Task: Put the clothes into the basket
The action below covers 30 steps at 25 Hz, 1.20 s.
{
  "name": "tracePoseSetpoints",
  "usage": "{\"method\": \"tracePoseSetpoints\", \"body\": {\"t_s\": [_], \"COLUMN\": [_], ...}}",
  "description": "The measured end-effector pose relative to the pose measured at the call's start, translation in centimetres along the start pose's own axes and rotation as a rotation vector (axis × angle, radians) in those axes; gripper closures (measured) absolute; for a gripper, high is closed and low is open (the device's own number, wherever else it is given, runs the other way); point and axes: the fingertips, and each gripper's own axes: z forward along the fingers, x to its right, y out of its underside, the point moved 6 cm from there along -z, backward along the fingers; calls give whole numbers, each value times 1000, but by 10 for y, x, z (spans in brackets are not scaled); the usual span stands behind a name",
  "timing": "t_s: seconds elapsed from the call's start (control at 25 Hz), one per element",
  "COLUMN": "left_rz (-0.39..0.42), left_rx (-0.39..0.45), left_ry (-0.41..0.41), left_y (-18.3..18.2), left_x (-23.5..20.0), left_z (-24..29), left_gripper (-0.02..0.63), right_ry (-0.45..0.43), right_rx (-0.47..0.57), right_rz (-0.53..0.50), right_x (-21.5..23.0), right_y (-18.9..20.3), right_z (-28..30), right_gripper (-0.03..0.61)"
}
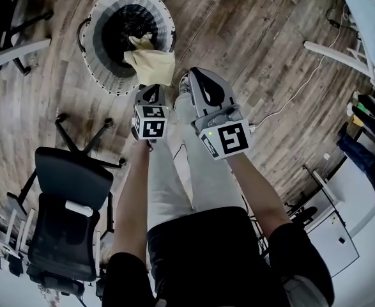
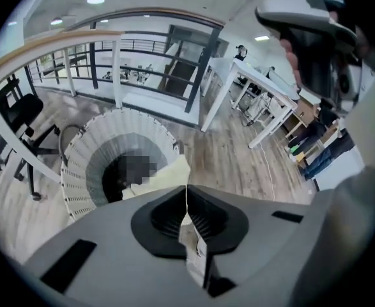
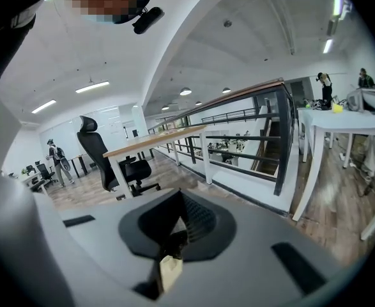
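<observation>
Closest to the head camera are the person's black top [image 1: 193,261] and pale trousers [image 1: 197,171], with both forearms reaching forward from the lower part of the frame. Each forearm ends in a hand-held gripper bearing a marker cube.

At centre frame, the left hand-held gripper [image 1: 150,91] tilts steeply down towards the basket. In its own view its jaws are pressed together along a thin seam, and nothing shows between them. Just to its right, the right hand-held gripper [image 1: 197,75] sits slightly higher in the frame. Its jaws are also closed and empty, and its own view looks out level at a railing and a desk.

A white ribbed laundry basket [image 1: 101,15] with a dark interior stands on the wood plank floor [image 1: 251,37] in the upper left of the head view. A pale yellow garment [image 1: 152,66] is draped over the rim nearest the person, part of it inside the basket and part hanging down the outer wall. It lies just beyond the left hand-held gripper's tips, and whether they touch it cannot be told.

A black office chair [image 1: 69,190] stands at lower left, well apart from the basket. A white cable [image 1: 302,88] trails across the floor at right.
</observation>
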Motion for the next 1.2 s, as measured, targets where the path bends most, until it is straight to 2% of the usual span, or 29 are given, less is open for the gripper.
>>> {"method": "tracePoseSetpoints", "body": {"t_s": [0.32,0.48,0.64,0.88,1.2], "left_rz": [-16,32,75,97,220], "left_rx": [284,412,489,614,748], "left_ry": [-14,-28,-33,-27,-37], "left_y": [-87,-123,-154,-190,-231], "left_x": [9,17,29,55,90], "left_z": [-92,-135,-181,-246,-324], "left_gripper": [600,600,600,600,600], "right_ry": [3,24,40,27,29], "right_rx": [34,61,79,116,199], "right_rz": [5,1,11,13,-43], "right_x": [-14,-18,-25,-43,-58], "right_y": [-40,-60,-91,-136,-194], "right_z": [-19,-27,-39,-68,-109], "right_gripper": [571,571,571,571,571]}}
